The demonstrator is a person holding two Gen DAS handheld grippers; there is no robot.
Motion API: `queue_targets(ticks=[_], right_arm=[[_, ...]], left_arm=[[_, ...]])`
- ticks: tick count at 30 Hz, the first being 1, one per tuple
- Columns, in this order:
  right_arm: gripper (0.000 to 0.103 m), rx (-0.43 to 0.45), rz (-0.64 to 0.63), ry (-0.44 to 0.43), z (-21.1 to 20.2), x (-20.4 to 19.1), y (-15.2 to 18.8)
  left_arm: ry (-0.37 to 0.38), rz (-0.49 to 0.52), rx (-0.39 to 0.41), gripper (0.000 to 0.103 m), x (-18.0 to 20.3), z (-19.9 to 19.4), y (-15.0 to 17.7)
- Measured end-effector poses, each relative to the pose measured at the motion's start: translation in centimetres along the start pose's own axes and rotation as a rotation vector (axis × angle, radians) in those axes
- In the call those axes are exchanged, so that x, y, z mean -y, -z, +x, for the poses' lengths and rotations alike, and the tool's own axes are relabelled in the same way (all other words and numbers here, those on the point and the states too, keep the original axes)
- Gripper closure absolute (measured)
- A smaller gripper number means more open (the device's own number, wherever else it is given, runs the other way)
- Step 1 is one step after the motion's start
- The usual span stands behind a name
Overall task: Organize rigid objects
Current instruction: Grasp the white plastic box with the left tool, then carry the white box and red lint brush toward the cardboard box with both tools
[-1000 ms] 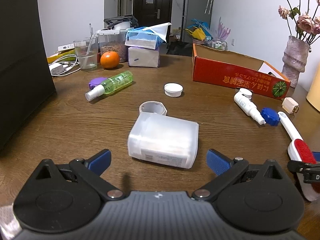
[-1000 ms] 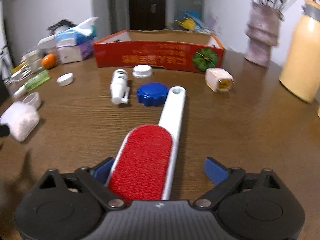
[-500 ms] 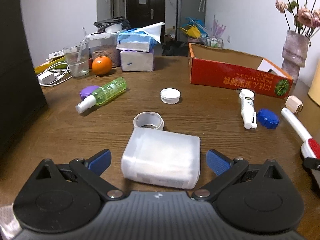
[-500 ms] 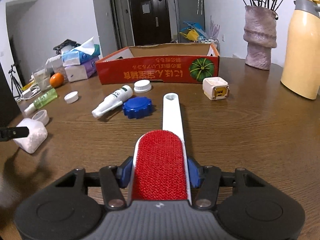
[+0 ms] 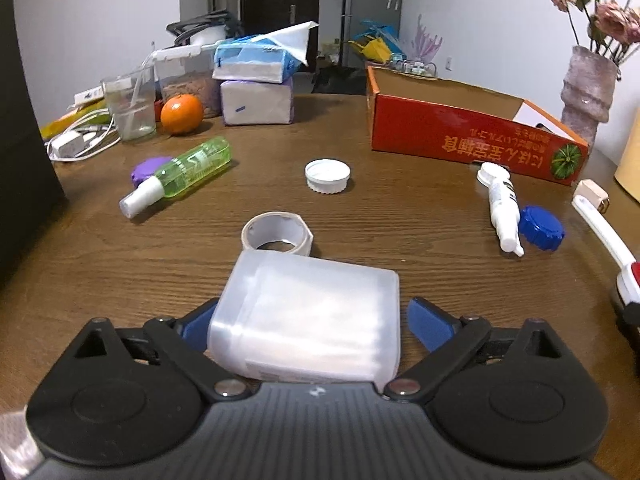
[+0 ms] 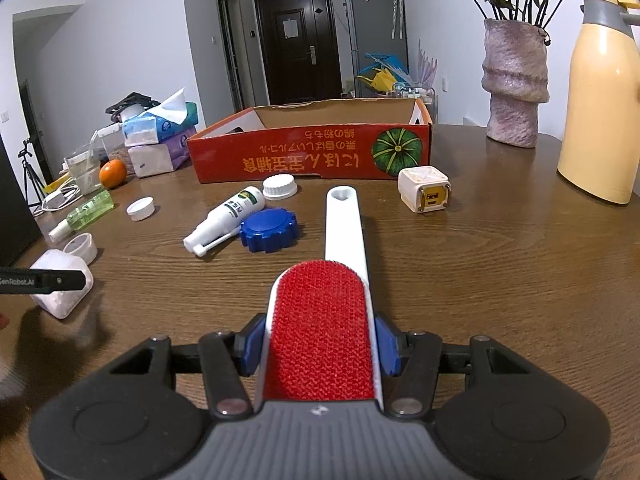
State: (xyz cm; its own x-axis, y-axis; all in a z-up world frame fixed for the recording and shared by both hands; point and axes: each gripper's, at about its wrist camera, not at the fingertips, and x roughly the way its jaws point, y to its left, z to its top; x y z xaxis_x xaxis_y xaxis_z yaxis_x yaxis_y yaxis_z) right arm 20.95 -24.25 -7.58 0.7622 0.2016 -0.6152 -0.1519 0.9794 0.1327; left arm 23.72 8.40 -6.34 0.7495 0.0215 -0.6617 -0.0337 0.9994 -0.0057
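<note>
A translucent white plastic box [image 5: 312, 304] lies on the wooden table [image 5: 400, 220], and my left gripper [image 5: 310, 320] reaches around it. Its jaws are closing with the box between them. The left pad [image 5: 196, 326] sits at the box's side, while a gap shows at the right pad [image 5: 426, 320]. In the right wrist view, my right gripper [image 6: 320, 346] is shut on the red head of a lint brush [image 6: 320, 320]. The brush's white handle [image 6: 344, 224] points away toward the red cardboard box [image 6: 312, 152]. A left finger [image 6: 44, 280] shows over the white plastic box [image 6: 60, 300] at the far left.
Loose on the table lie a tape ring [image 5: 276, 234], a white lid [image 5: 327, 174], a green spray bottle [image 5: 184, 172], a white spray bottle [image 6: 226, 220], a blue lid [image 6: 269, 230] and a white cube [image 6: 424, 194]. Tissue packs [image 5: 256, 84], an orange [image 5: 182, 114], a vase [image 6: 514, 92] and a yellow flask [image 6: 600, 100] stand behind.
My left gripper has moved forward until the white box lies between its jaws, which have narrowed a little. My right gripper, open a second ago, has shut on the lint brush.
</note>
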Motion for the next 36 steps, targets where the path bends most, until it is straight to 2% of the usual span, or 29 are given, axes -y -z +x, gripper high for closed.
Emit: queue_targets(ticks=[1, 2, 10, 20, 36], right_arm=[[0.048, 0.0, -0.001, 0.001, 0.0, 0.0, 0.0], [0.048, 0.0, -0.001, 0.001, 0.0, 0.0, 0.0], [0.048, 0.009, -0.007, -0.003, -0.2, -0.2, -0.1], [0.048, 0.036, -0.005, -0.008, -0.7, -0.2, -0.6], [0.048, 0.111, -0.018, -0.025, -1.6, -0.3, -3.1]], left_arm=[[-0.007, 0.004, 0.002, 0.01, 0.1, 0.0, 0.0], [-0.009, 0.003, 0.002, 0.018, 0.0, 0.0, 0.0], [0.004, -0.039, 0.009, 0.018, -0.1, -0.6, 0.1], [0.038, -0.051, 0.08, 0.018, 1.5, -3.2, 0.0], [0.08, -0.054, 0.14, 0.018, 5.4, -4.5, -3.2]])
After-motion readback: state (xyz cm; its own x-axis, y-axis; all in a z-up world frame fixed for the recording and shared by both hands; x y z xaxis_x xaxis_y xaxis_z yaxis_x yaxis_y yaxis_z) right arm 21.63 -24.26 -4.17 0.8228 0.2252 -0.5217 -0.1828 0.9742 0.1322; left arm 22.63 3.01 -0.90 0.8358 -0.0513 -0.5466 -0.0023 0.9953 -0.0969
